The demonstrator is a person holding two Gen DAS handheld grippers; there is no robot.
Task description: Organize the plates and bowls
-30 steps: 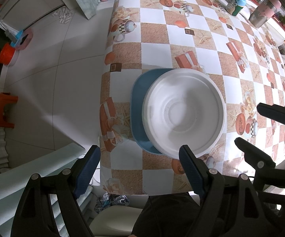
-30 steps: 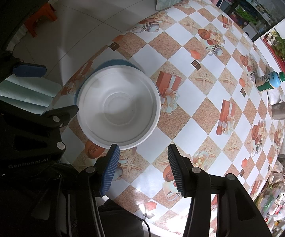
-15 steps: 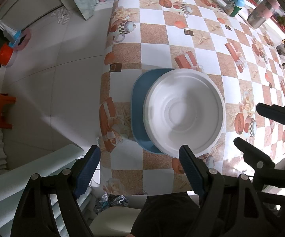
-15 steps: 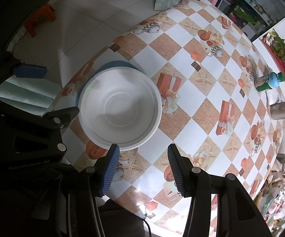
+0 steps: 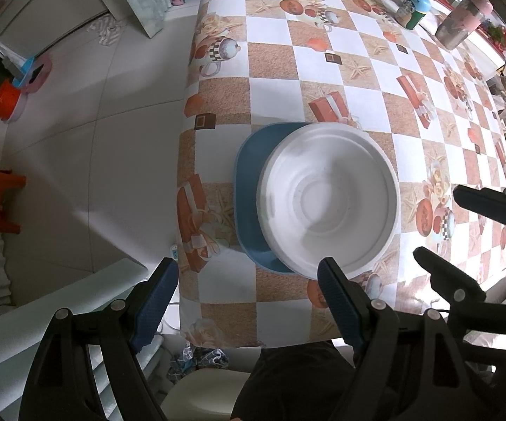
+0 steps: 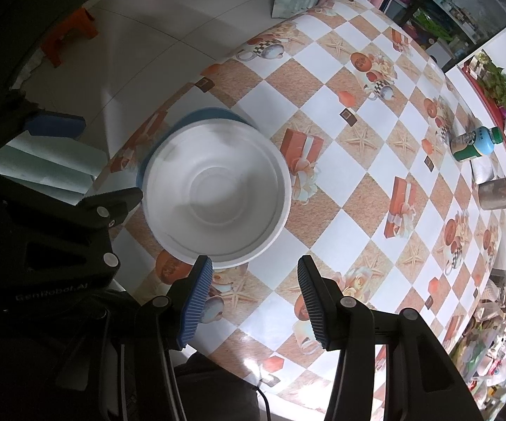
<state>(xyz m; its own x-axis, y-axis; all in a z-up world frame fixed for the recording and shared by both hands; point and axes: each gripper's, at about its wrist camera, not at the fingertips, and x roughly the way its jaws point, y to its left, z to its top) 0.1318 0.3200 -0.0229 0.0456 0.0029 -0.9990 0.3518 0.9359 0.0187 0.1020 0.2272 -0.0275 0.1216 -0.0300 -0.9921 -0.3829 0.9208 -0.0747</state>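
- White bowl (image 5: 330,203): round, matte white, with a stepped inner wall and a flat circular floor; faint grey scuffs show on the inside. It looks empty.
- The bowl sits on a blue plate (image 5: 249,193) with rounded corners. The bowl is offset, so the plate shows only as a crescent on one side (image 6: 203,115).
- Both rest near the edge of your table (image 5: 288,80), which wears a checked cloth of white and tan squares printed with teapots, gift boxes and starfish.
- Your left gripper (image 5: 242,301) hangs above the table edge with its jaws wide apart and nothing between the blue ribbed pads. Its right finger overlaps the bowl's near rim in view; contact cannot be told.
- Your right gripper (image 6: 254,291) hangs beside the bowl with its jaws about half apart, also empty, bare cloth showing between them.
- Far side of the table: a green-capped bottle (image 6: 473,145) and a pink-lidded tumbler (image 5: 463,17), well apart from the stack.
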